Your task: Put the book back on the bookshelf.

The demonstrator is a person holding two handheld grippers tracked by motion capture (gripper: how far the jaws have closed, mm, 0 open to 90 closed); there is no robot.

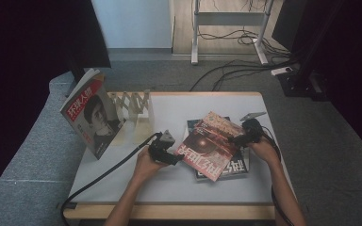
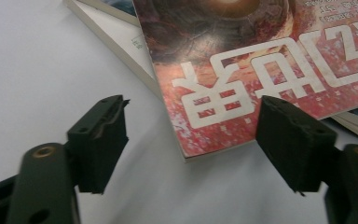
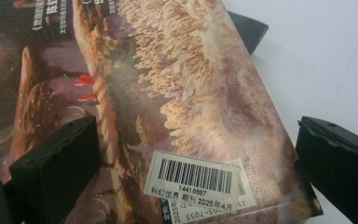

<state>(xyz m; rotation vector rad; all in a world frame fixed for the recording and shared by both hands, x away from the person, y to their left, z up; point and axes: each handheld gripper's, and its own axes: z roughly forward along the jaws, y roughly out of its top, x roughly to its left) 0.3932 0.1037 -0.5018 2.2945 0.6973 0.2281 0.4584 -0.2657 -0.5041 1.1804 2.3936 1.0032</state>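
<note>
A: High view first: where is the red magazine point(image 1: 208, 146) sitting?

B: It is lying askew on a dark stack point(image 1: 233, 167) of books, at about 4 o'clock from the tabletop's point(image 1: 179, 110) centre. Being skewed, its corners are overhanging the stack, which is giving both claws an edge to get at.

A: What is the left claw point(image 1: 176, 160) doing?

B: It is hovering at the magazine's 9 o'clock corner. In the left gripper view its jaws are standing released, wide apart, with that corner point(image 2: 186, 151) lying between and just ahead of them, so nothing is being gripped.

A: And the right claw point(image 1: 235, 140)?

B: It is sitting at the magazine's 3 o'clock edge. The right gripper view is showing its jaws released too, straddling the end with the barcode label point(image 3: 193, 182); I judge it is lining up to pinch that edge.

A: Why two claws on opposite sides?

B: A floppy magazine is probably sagging less when lifted from both ends.

A: And the rack?

B: The wooden rack point(image 1: 134, 110) at 10 o'clock is already propping one magazine point(image 1: 92, 115) upright, so this one is likely heading for a slot beside it.
</note>
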